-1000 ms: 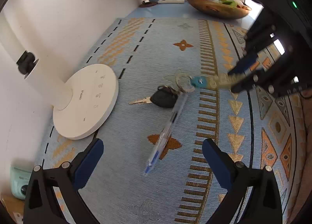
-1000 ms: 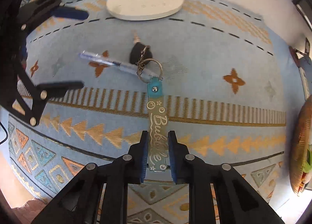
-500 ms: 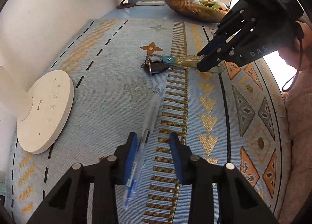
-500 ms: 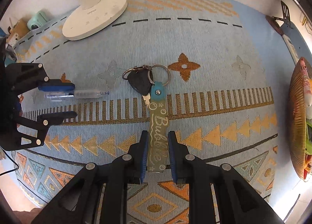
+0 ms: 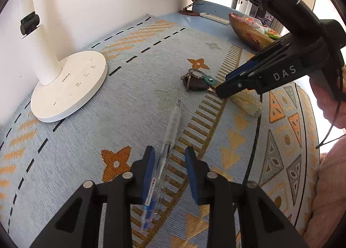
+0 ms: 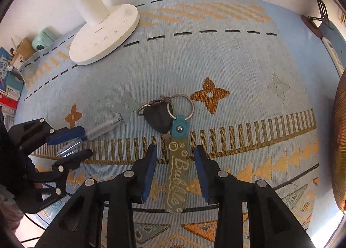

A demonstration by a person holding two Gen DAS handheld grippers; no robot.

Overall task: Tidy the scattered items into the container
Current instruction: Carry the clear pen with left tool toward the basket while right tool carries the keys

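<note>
1. The surface (image 5: pixel 138 101) is covered by a pale blue woven cloth with orange flower motifs, gold bars, triangles and black dashed lines; a white wall rises behind it.
2. A white lamp base (image 5: pixel 69 88) stands at the back left of the left wrist view, printed "OPPLE" beside faint touch icons.
3. A woven basket (image 5: pixel 248 29) holding colourful items sits at the far end of the surface, near a white power strip (image 5: pixel 214 17).
4. The left claw (image 5: pixel 169 172) rests with its blue pads apart on either side of a clear pen (image 5: pixel 166 150); the left pad lies against the barrel, the right one stands off it.
5. The pen lies flat on the cloth, its tip pointing away from the claw, well apart from the basket.
6. The right claw (image 6: pixel 175 172) is spread wide around a keychain strap (image 6: pixel 176 174) lettered "Bubble", touching neither pad.
7. The strap joins a ring and a black car key (image 6: pixel 159 119) lying on the cloth.
8. "DAS" is printed on the right claw's body in the left wrist view.
</note>
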